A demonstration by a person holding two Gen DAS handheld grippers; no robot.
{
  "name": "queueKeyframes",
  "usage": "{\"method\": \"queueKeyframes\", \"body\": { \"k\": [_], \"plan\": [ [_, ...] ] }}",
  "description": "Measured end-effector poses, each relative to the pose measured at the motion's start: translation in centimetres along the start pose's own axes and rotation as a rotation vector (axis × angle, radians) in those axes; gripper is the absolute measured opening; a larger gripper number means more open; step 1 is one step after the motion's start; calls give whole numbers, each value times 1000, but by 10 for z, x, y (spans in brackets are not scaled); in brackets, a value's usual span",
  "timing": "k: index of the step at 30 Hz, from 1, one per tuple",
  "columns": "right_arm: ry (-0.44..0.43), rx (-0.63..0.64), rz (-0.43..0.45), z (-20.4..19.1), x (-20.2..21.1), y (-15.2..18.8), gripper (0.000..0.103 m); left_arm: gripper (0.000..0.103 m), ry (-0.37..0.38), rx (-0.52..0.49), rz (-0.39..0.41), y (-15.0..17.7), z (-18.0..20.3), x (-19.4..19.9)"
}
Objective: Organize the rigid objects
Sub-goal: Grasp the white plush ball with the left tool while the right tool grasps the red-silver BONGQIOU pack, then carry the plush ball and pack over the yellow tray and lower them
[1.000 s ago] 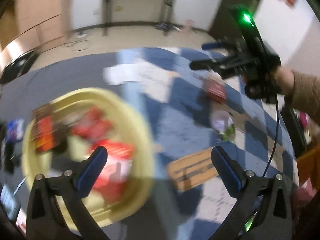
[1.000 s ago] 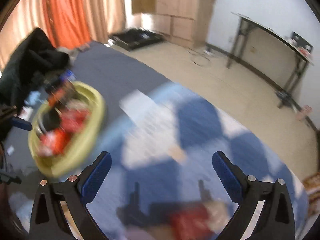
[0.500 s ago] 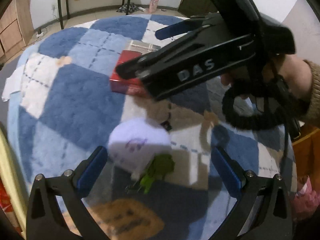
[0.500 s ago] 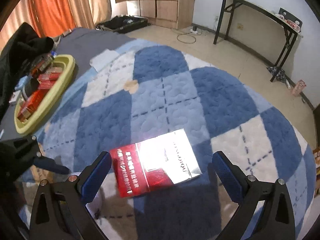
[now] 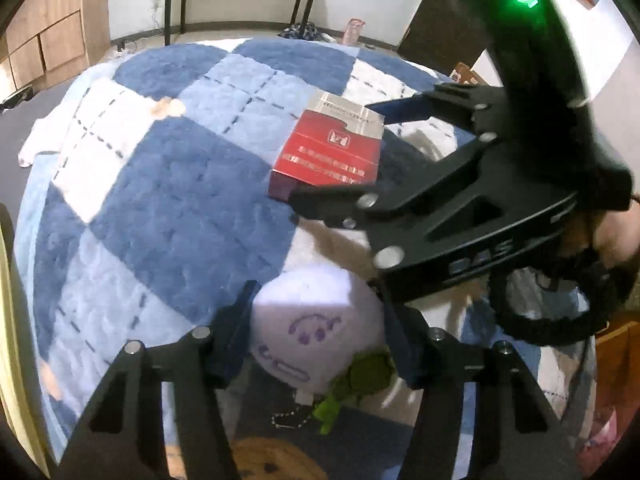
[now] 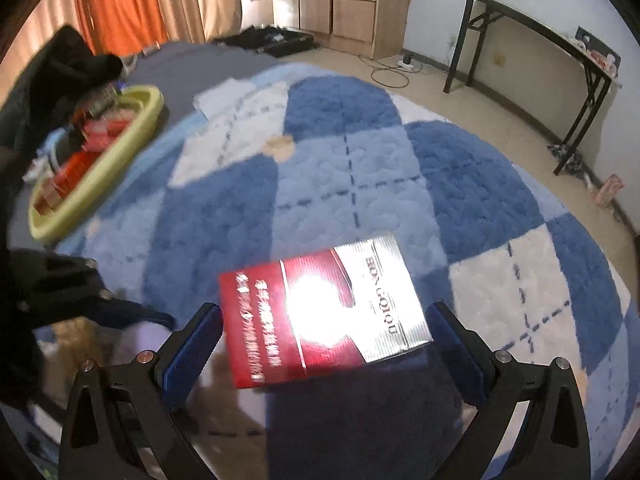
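Observation:
A round lilac toy [image 5: 312, 320] with a drawn face, a green leaf and a small chain lies on the blue and white checked rug [image 5: 160, 208]. My left gripper [image 5: 316, 340] is closing its jaws on it, and both pads touch its sides. A red and silver box [image 6: 324, 312] lies flat on the rug. My right gripper [image 6: 328, 348] stands open astride it, with a gap on each side. In the left wrist view the right gripper [image 5: 352, 154] hangs just beyond the toy, over the red and silver box [image 5: 332, 152].
A yellow basin [image 6: 136, 136] with several red boxes sits at the rug's far left edge, next to dark clothing [image 6: 68, 68]. A brown cookie-shaped item [image 5: 272, 460] lies just below the toy. A black table [image 6: 540, 40] and wooden cabinets [image 6: 340, 0] stand along the walls.
The left gripper swung from the basin to the lilac toy, and its jaws went from wide open to closed on it. The right gripper came down astride the red box.

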State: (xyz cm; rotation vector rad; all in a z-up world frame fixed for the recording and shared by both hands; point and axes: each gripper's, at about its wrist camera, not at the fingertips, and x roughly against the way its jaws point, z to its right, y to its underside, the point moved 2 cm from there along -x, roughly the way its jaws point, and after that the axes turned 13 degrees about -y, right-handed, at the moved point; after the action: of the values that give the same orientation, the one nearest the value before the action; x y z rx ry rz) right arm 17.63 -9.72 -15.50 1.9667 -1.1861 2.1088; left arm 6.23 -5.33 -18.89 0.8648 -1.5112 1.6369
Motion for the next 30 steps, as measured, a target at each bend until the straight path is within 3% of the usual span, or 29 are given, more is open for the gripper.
{"method": "queueKeyframes", "body": {
  "k": [3, 5, 10, 14, 17, 20, 24, 27, 30],
  "plan": [
    [40, 13, -6, -2, -7, 1, 94, 58, -4, -6, 16, 5, 0, 7],
    [57, 19, 1, -8, -7, -1, 93, 58, -2, -10, 43, 11, -7, 26],
    [5, -13, 97, -31, 18, -24, 93, 58, 14, 15, 93, 0, -48, 81],
    [-67, 5, 147, -79, 25, -62, 92, 58, -19, 51, 109, 1, -121, 137],
    [-137, 77, 130, -133, 7, -96, 93, 58, -126, 134, 116, 12, -197, 166],
    [-178, 193, 102, -196, -22, -116, 93, 58, -233, 284, 121, 36, -285, 189],
    [-226, 214, 36, -250, -62, -129, 92, 58, -308, 371, 89, 66, -350, 185],
    [-226, 234, -19, -276, -83, -136, 92, 58, -291, 465, 54, 83, -380, 164],
    [-202, 260, -60, -288, -99, -143, 92, 58, -259, 470, 48, 85, -385, 149]
  ]
}}
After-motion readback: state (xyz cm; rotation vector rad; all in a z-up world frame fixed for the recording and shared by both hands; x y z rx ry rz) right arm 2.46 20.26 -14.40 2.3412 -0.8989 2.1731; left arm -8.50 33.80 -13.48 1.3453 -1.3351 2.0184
